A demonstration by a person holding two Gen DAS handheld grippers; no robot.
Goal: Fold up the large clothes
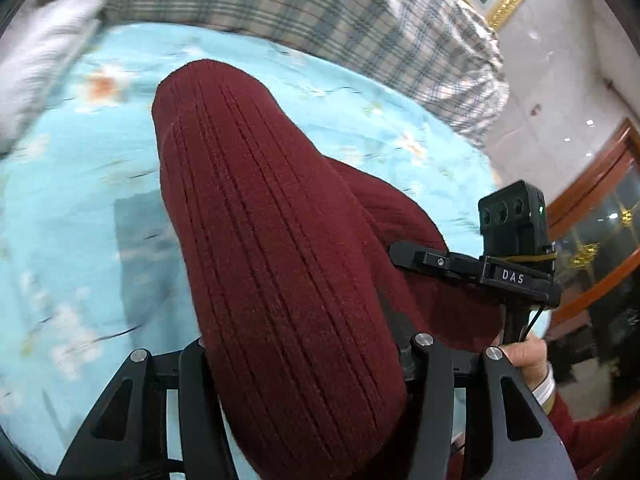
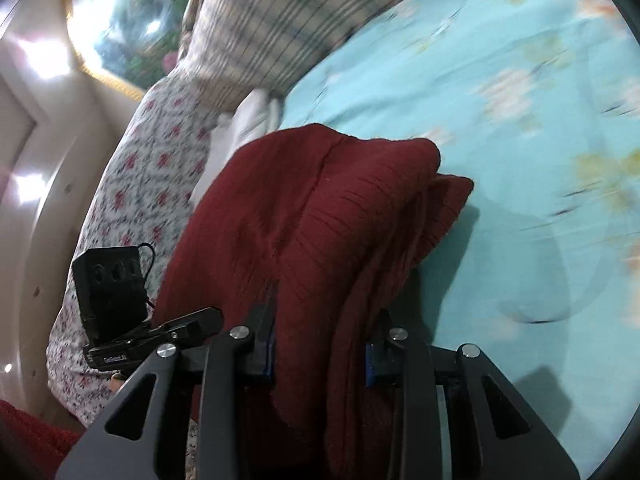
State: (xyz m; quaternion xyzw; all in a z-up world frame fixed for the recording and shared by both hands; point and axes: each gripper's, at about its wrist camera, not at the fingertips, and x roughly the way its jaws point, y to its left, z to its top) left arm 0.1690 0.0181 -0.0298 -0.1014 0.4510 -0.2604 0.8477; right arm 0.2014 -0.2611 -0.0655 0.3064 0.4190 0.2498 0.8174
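Both grippers clamp a dark red knit sweater above a light blue floral bedsheet.

Left wrist view: the left gripper (image 1: 308,364) pinches the sweater (image 1: 260,220), which runs toward 11 o'clock over the bedsheet (image 1: 80,200); the right gripper (image 1: 404,256) bites it at 3 o'clock.
Right wrist view: the right gripper (image 2: 320,352) grips the bunched sweater (image 2: 320,208); the left gripper (image 2: 208,316) holds it at 8 o'clock; a plaid blanket (image 2: 272,20) lies at 12.

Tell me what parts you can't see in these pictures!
- Left wrist view: the red sweater drapes over the left gripper, hiding its jaws' tips.
- Right wrist view: the sweater's folds cover the right gripper too.
- Both views: the sweater's full shape is cut off at the bottom edge.
- Both views: motion blur smears the flowers on the blue bedsheet.
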